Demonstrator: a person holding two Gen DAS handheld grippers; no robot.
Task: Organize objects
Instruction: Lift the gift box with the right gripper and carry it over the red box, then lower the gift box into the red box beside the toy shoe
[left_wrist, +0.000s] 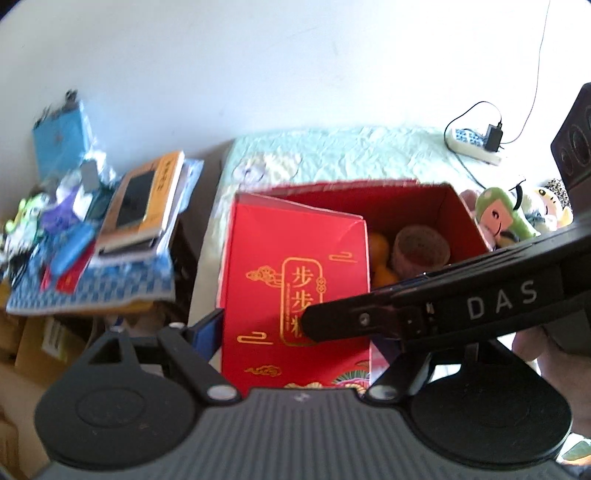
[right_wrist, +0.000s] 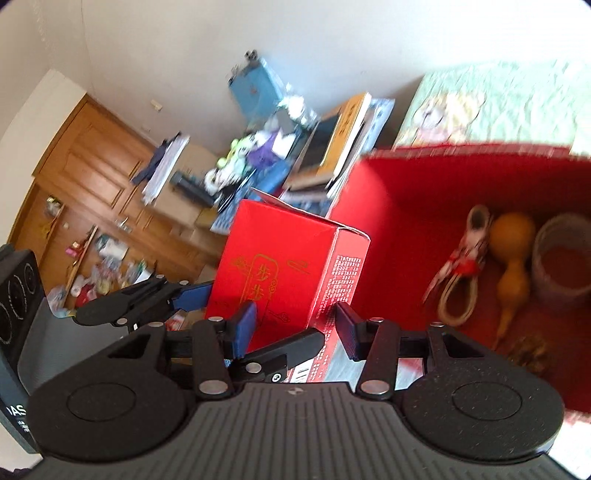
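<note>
Inside big red box (right_wrist: 373, 206) | gourd (right_wrist: 511, 251); cup (right_wrist: 561, 266); small red carton (right_wrist: 288, 266)

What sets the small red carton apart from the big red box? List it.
The small red carton is narrower, with only a flap raised; the big red box is open-topped. The carton shows gold print; the box's visible inside is plain and holds a gourd. Both are red.

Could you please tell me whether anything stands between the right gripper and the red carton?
Nothing fully blocks it. The red carton's near corner sits between the fingers of the right gripper. Only one black finger of the left gripper crosses low in front of the carton there. Whether the right pads press cannot be told.
</note>
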